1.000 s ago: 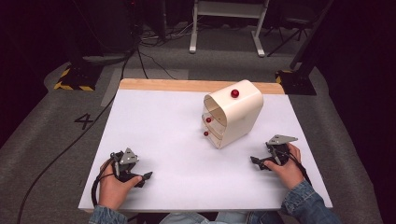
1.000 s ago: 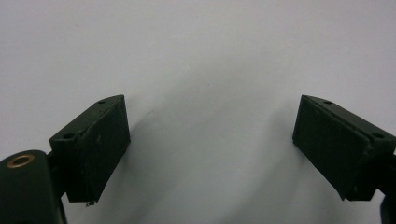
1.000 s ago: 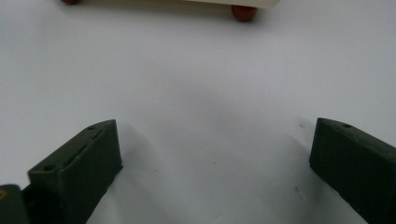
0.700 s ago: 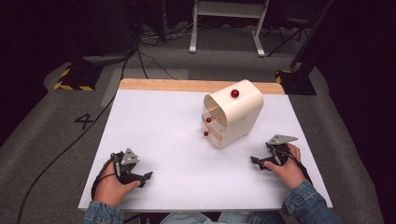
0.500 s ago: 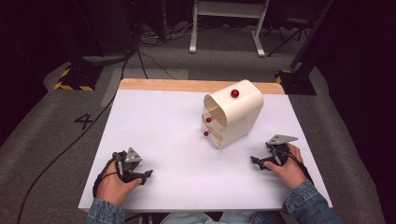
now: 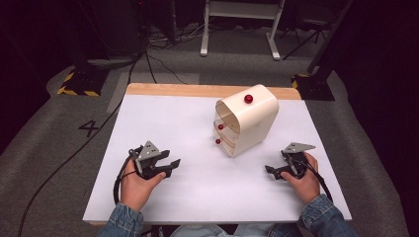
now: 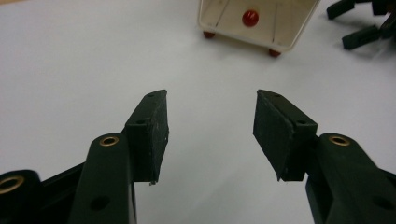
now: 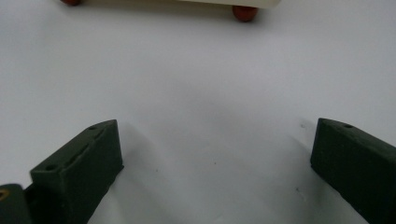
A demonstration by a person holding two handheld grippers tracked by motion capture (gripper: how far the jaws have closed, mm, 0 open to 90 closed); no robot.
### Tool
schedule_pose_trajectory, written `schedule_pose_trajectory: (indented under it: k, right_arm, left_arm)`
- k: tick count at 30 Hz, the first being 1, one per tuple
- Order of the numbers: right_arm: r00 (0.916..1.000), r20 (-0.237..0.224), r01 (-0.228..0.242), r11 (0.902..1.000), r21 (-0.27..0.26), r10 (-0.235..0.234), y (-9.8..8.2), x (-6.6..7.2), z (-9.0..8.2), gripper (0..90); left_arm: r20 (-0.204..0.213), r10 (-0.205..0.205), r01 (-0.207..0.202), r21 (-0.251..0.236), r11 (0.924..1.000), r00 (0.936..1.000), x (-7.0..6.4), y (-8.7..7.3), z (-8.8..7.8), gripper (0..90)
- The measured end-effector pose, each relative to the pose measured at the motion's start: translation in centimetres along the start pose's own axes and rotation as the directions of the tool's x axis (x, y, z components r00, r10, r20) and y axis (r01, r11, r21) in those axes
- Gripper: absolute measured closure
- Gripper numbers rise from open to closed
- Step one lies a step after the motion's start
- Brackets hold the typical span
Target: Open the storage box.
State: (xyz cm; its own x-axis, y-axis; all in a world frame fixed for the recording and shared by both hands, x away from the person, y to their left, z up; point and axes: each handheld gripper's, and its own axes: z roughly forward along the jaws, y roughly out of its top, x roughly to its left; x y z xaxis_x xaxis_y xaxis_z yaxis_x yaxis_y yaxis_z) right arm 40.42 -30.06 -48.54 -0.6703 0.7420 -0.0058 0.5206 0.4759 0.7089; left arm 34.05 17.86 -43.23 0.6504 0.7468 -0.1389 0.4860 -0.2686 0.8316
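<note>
Two open tongs (image 6: 174,164) (image 6: 271,171) flanking cream box (image 6: 252,121), perhaps toppled.

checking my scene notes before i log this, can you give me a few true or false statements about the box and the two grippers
1. The cream rounded box with red knobs lies on its side on the white table top. True.
2. The left gripper is shut on a red knob. False: its jaws stand apart with nothing between them.
3. The right gripper has open jaws over bare table. True.
4. The box sits between the two grippers and touches both. False: it lies farther up the table, apart from both.
5. A red round knob shows on the upward-facing side of the box. True.
</note>
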Motion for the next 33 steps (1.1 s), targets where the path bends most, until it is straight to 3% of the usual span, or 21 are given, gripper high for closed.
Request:
schedule_pose_trajectory:
  k: [9, 18, 21, 22, 27, 33]
  right_arm:
    - [1.0000, 0.002, 0.001, 1.0000, -0.004, -0.001, 0.0, 0.0, 0.0, 2.0]
    - [1.0000, 0.003, 0.002, 1.0000, -0.007, -0.002, -0.1, 0.0, 0.0, 2.1]
    - [1.0000, 0.003, 0.002, 1.0000, -0.007, -0.002, -0.1, 0.0, 0.0, 2.1]
    - [1.0000, 0.003, 0.002, 1.0000, -0.007, -0.002, -0.1, 0.0, 0.0, 2.0]
    - [1.0000, 0.003, 0.001, 1.0000, -0.008, -0.001, -0.1, 0.0, 0.0, 2.1]
    - [1.0000, 0.003, 0.000, 1.0000, -0.008, 0.000, -0.1, 0.0, 0.0, 2.1]
  left_arm:
    - [0.041, 0.019, -0.017, -0.042, 0.9990, 0.9990, -0.3, 2.1, 1.4, 44.4]
    - [0.064, 0.084, -0.080, -0.052, 0.9954, 0.9944, -0.9, 4.9, 3.8, 44.5]
    - [0.063, 0.108, -0.103, -0.078, 0.9916, 0.9921, -0.9, 5.3, 4.5, 42.0]
    - [0.058, 0.121, -0.114, -0.112, 0.9872, 0.9910, -0.9, 5.3, 5.5, 41.5]
    - [0.118, 0.084, -0.067, -0.139, 0.9880, 0.9894, -0.6, 5.3, 7.7, 45.2]
    - [0.157, 0.090, -0.072, -0.116, 0.9906, 0.9835, -0.6, 4.7, 9.8, 46.2]
